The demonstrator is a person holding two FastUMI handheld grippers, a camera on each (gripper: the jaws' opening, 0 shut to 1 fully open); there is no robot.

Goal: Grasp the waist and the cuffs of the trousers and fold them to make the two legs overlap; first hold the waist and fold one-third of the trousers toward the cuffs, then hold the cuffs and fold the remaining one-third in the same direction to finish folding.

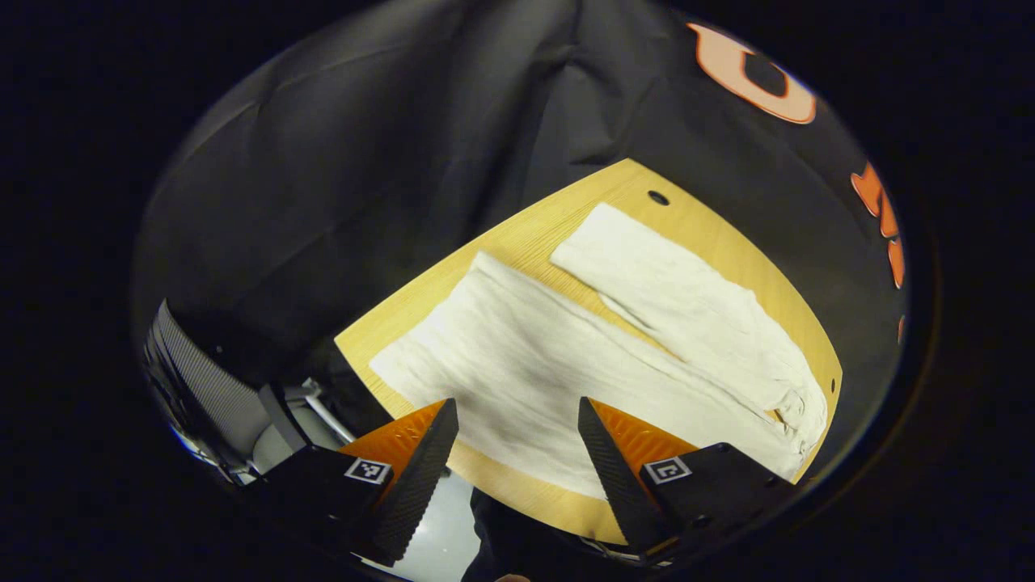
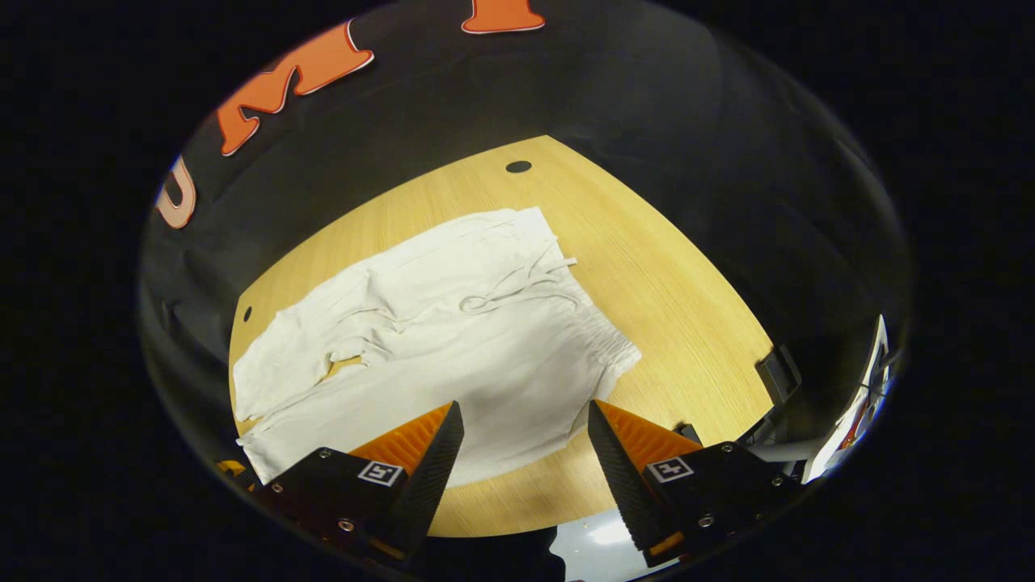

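White trousers (image 1: 566, 347) lie spread flat on a wooden table (image 1: 728, 234), the two legs side by side with a gap of wood between them. In the right gripper view the trousers (image 2: 453, 339) show their waist end with a drawstring (image 2: 517, 287) on top. My left gripper (image 1: 517, 412) hovers open above the near leg close to the cuff end, holding nothing. My right gripper (image 2: 525, 416) is open too, above the near edge of the waist part, and nothing is between its fingers.
The table (image 2: 647, 267) has small round holes (image 2: 518, 166) near its far corners. A black clamp (image 2: 778, 373) sits on its right edge in the right gripper view. Grey equipment (image 1: 210, 388) stands beyond the table's left edge in the left gripper view. Black cloth walls surround the table.
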